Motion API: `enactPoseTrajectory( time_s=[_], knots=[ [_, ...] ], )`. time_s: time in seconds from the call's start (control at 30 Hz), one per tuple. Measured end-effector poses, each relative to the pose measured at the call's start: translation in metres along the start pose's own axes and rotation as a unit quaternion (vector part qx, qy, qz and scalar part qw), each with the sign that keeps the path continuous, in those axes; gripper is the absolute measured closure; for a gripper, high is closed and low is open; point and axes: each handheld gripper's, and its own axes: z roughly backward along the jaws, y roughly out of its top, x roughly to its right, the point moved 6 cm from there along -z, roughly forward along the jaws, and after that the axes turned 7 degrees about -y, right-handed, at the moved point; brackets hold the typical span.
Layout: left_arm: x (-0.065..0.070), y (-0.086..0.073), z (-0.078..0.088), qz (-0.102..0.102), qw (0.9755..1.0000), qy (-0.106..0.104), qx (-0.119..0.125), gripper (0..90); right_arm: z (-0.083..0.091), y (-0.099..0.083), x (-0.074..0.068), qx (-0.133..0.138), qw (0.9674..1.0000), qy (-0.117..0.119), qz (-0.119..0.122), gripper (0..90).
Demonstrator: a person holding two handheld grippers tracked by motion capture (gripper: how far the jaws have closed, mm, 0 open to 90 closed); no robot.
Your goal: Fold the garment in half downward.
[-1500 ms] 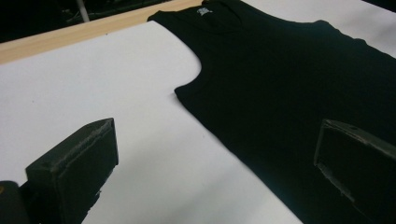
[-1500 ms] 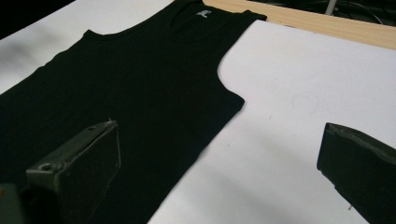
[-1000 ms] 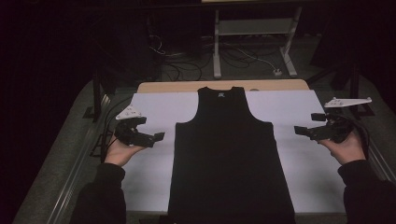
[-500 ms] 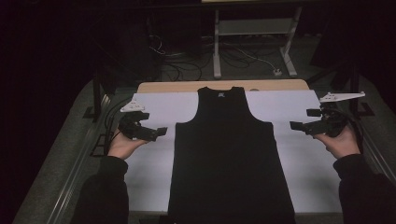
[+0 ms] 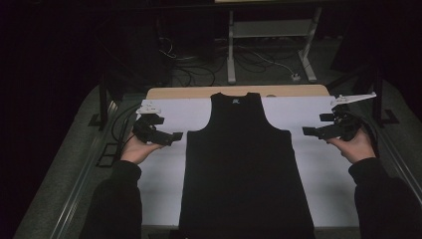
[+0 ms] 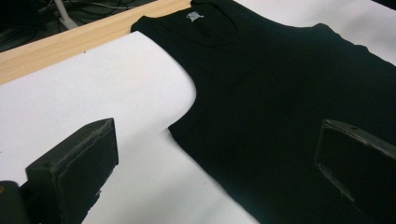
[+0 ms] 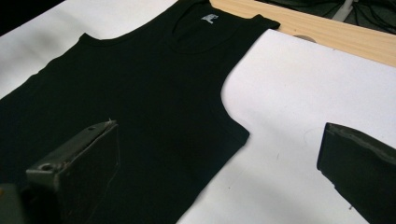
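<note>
Vest (image 5: 244,164) lies flat, hem cut off below; left gripper (image 5: 171,136) and right gripper (image 5: 309,131) spread wide, empty.

left hand-held gripper (image 5: 177,136) nearer tank top (image 5: 244,164)

White cover (image 5: 318,169) bare beside tank top (image 5: 244,169) (flat) — unobstructed.

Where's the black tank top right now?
In the high view, the black tank top lies flat mid-table on the white sheet, between the left tongs and right tongs.
</note>
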Motion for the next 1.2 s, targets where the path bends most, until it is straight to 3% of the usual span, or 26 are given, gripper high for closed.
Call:
enactPoseTrajectory(
  time_s=[0.47,0.67,0.93,1.2],
  knots=[
    [-0.01,0.008,-0.016,0.005,0.9999,-0.006,-0.012,0.0,-0.013,0.006,0.008,-0.005,0.9999,0.001,-0.01,0.0],
    [-0.016,0.009,-0.023,0.018,0.9998,-0.007,-0.008,0.0,-0.02,0.01,0.009,-0.012,0.9999,0.004,-0.008,0.0],
    [-0.023,0.005,-0.033,0.026,0.9995,-0.009,-0.016,0.0,-0.036,0.007,0.012,-0.021,0.9996,0.007,-0.017,0.0],
    [-0.027,0.0,-0.043,0.031,0.9992,-0.012,-0.024,0.0,-0.044,0.004,0.013,-0.028,0.9995,0.004,-0.011,0.0]
  ],
)
